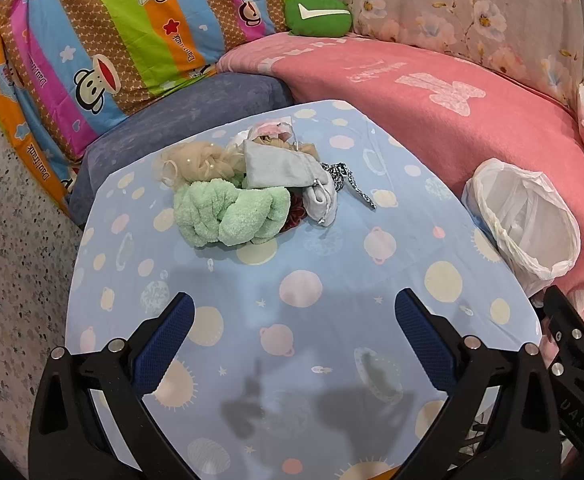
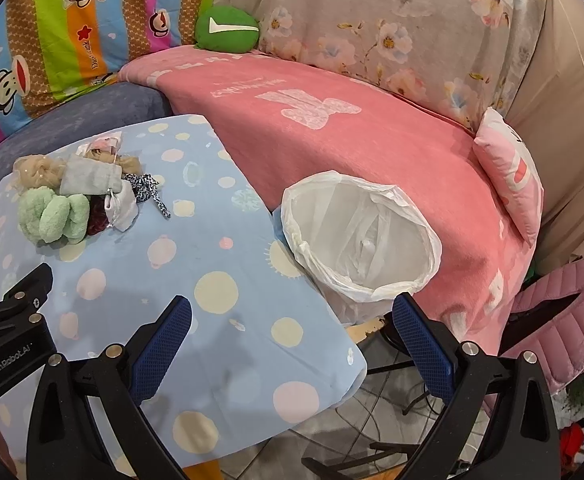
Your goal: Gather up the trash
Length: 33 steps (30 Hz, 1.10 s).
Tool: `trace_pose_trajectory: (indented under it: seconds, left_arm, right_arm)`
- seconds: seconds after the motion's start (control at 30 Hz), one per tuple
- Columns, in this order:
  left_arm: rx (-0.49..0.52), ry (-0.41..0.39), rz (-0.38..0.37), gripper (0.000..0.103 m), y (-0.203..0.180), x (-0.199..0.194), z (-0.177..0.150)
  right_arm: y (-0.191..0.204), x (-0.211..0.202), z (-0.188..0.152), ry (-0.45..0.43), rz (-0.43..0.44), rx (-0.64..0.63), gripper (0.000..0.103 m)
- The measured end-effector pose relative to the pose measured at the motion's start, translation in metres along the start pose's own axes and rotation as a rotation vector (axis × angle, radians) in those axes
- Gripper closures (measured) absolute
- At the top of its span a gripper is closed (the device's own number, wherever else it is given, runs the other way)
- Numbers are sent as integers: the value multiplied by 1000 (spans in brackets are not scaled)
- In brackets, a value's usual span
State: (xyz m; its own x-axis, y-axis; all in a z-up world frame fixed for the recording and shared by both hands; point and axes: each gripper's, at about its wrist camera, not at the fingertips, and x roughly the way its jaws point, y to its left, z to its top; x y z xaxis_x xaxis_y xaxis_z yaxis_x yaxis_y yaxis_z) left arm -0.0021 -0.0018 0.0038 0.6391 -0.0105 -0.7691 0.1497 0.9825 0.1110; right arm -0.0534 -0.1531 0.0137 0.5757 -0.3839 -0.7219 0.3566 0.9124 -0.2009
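Observation:
A small pile lies on the far half of the blue dotted tablecloth (image 1: 251, 360). It holds a fluffy green headband (image 1: 227, 216), a beige scrunchie (image 1: 189, 162), a grey pouch (image 1: 275, 164), a white pouch (image 1: 324, 200), a dark red scrunchie (image 1: 298, 216) and a black-and-white ribbon (image 1: 350, 182). A bin lined with a white bag (image 1: 526, 216) stands at the table's right edge. My left gripper (image 1: 295, 299) hovers open over bare cloth, short of the pile. My right gripper (image 2: 292, 303) is open over the table's near right corner, just before the bin (image 2: 362, 236). The pile (image 2: 71, 200) is far to its left.
A sofa under a pink blanket (image 2: 352, 128) curves behind the table, with a green cushion (image 1: 318, 14), a striped cartoon pillow (image 1: 103, 40) and a floral cover (image 2: 392, 20). A pink jacket (image 2: 564, 308) hangs at the right. Cables and a metal frame (image 2: 384, 408) lie on the floor beyond the table corner.

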Motion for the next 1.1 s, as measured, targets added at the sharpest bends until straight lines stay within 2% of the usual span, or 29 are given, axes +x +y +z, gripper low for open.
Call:
trace_pose_trajectory:
  seconds: [1.1]
  left_arm:
    - [6,-11,-2,7,3,-1,-2]
  right_arm:
    - [-1,-3,3,-13,3,11,7]
